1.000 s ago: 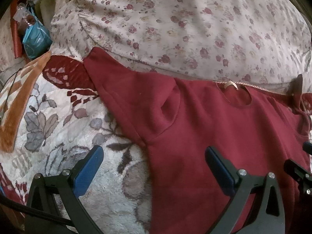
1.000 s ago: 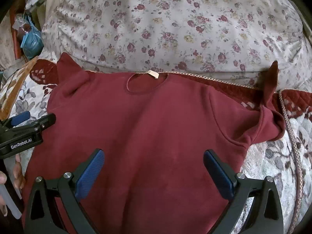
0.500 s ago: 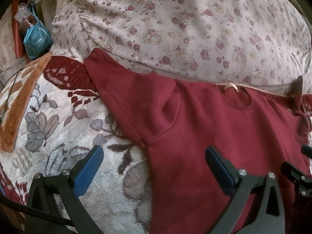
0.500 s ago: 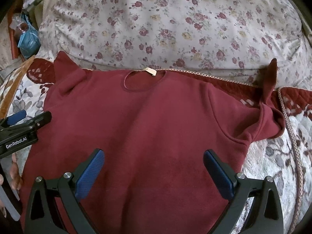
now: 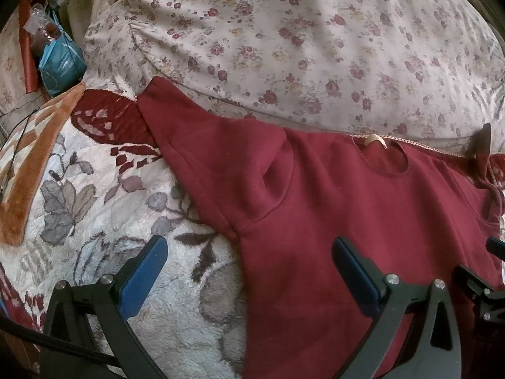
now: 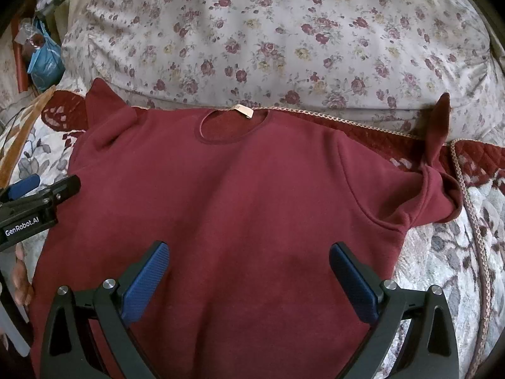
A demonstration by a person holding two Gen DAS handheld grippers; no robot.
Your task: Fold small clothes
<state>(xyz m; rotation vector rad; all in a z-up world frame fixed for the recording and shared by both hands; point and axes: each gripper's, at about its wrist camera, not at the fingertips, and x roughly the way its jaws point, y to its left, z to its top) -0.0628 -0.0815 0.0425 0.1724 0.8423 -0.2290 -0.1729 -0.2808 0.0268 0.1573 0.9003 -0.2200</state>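
Note:
A dark red sweatshirt point(image 6: 240, 195) lies spread flat, collar away from me, on a fleecy floral blanket point(image 5: 104, 208). Its sleeves point up against the flowered cushion; the right sleeve point(image 6: 438, 139) is bunched and folded at the cuff. It also shows in the left wrist view point(image 5: 347, 208), with the left sleeve point(image 5: 202, 145) lying out to the upper left. My left gripper point(image 5: 249, 268) is open and empty over the shirt's left side seam, below the armpit. My right gripper point(image 6: 249, 271) is open and empty above the lower chest. The left gripper's body point(image 6: 34, 208) shows at the right view's left edge.
A large flowered cushion point(image 6: 271, 31) rises behind the collar. A braided trim point(image 6: 473, 237) runs down the quilt at the right. A blue bag point(image 5: 61, 63) and clutter sit at the far left. An orange blanket border point(image 5: 34, 164) lies left.
Both views have shifted slightly forward and down over the shirt. The shirt has not moved and both grippers stay open.

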